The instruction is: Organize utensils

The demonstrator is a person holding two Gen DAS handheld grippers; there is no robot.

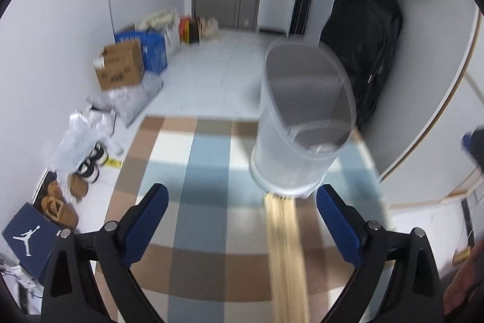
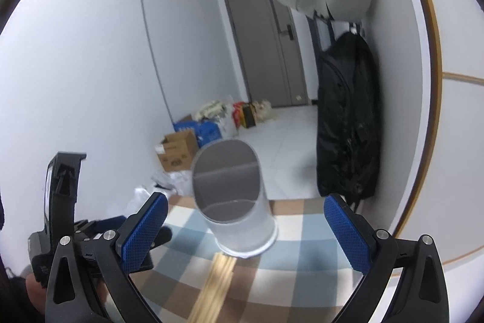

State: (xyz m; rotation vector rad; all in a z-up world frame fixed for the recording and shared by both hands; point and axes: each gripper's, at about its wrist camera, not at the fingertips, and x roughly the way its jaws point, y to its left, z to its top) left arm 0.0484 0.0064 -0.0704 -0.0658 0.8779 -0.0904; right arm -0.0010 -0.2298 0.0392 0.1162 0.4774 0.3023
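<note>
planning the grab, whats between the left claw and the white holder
Only a bundle of pale wooden chopsticks on the checked cloth, reaching the white holder; left claw open, left wrist view.

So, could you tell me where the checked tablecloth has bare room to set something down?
The checked tablecloth lies bare left of the bundle of wooden chopsticks and the translucent holder, between the left gripper's open fingers. Right of the holder only a narrow strip remains.
</note>
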